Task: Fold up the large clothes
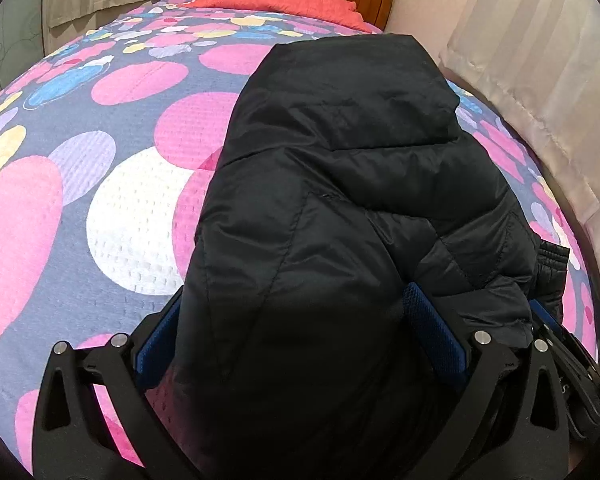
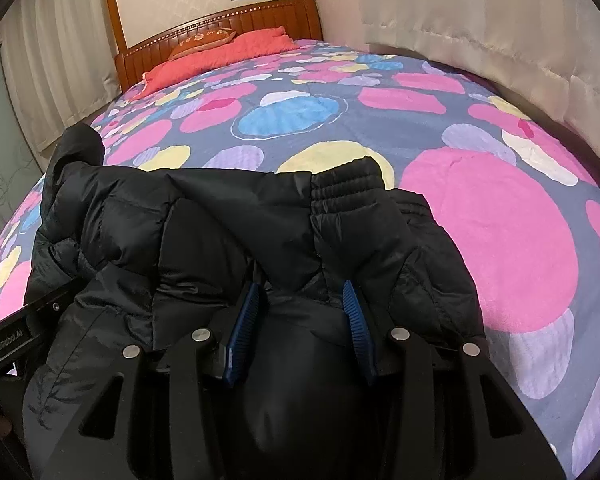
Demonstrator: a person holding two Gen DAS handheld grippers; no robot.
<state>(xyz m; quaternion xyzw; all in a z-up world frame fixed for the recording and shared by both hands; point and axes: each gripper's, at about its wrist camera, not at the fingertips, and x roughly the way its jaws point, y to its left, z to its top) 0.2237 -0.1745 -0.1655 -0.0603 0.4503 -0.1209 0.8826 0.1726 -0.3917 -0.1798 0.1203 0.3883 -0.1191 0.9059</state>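
Black padded jacket (image 1: 340, 184) lying on the spotted bedspread (image 1: 80, 200), left gripper (image 1: 296, 320) closed on a thick fold of it near the camera, right gripper (image 2: 300, 304) clamped on the bunched edge beside the elastic cuff (image 2: 348, 184)

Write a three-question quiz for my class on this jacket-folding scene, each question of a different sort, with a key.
1. True or false: the black jacket lies on a bare wooden floor.
2. What does the right tongs hold? A) pillow B) jacket fabric C) nothing
3. Fill in: the red pillow rests by the wooden ____.

Key: 1 false, it lies on the spotted bedspread; 2 B; 3 headboard.
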